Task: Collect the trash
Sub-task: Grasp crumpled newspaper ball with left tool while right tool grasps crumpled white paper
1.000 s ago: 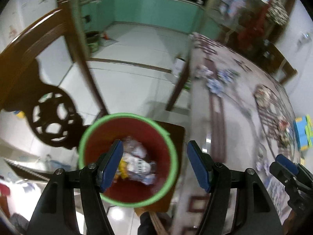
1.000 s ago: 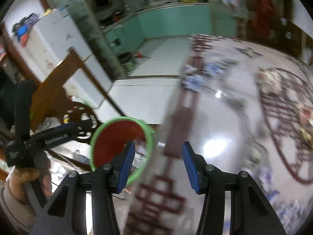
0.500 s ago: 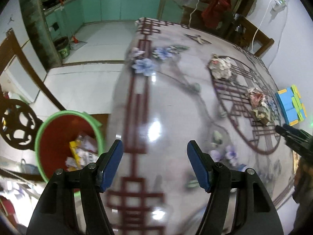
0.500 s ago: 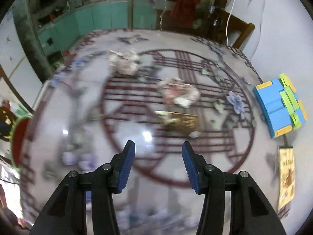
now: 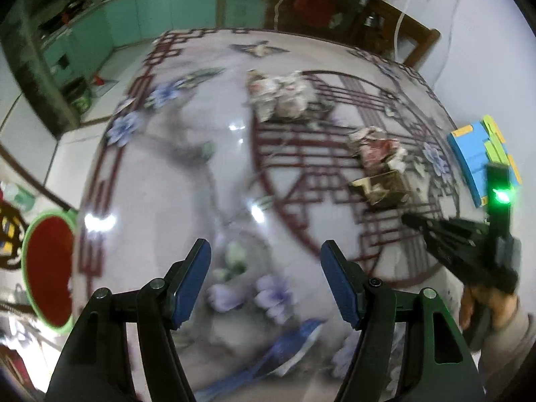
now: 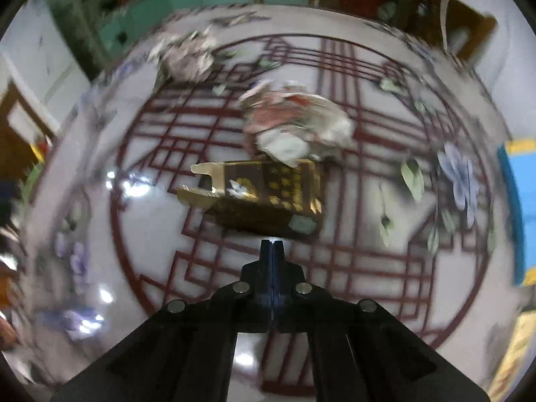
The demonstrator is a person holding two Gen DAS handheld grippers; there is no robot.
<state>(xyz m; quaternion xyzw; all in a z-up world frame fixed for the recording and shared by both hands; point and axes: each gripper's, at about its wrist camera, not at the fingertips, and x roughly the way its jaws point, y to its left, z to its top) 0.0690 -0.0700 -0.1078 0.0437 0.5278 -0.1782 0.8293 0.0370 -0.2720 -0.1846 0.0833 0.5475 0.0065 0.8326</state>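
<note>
The right claw [image 6: 272,242] has its blue pads pressed flat together with nothing between them, and it points at a flattened dark-brown and gold cardboard box [image 6: 264,197] lying just ahead of its tips on the glossy round table [image 6: 150,234] with its red lattice and flower print. Just beyond the box, touching its far edge, sits a crumpled pink-and-white paper wrapper [image 6: 294,124]; farther ahead and to the left of the claw lies a second crumpled whitish paper wad [image 6: 187,55]. Off to the right of the claw, at the table's rim, is a blue and green plastic block toy [image 5: 482,160].

The left claw [image 5: 266,281] is spread wide and empty, hovering over bare table. The red plastic bin with a green rim [image 5: 48,268] stands low to its left, past the table edge.

The main risk, as I judge it, is the right claw reaching the box with its pads together: they would shove the light cardboard across the slick surface into the wrapper instead of gripping it. The pads need to part before contact. The box is flat and low, so a shallow approach may slide over its top, and a loose pinch on its open flap could let it slip on the way to the bin. Both views are blurred, so the exact gap between claw tips and box cannot be told.
</note>
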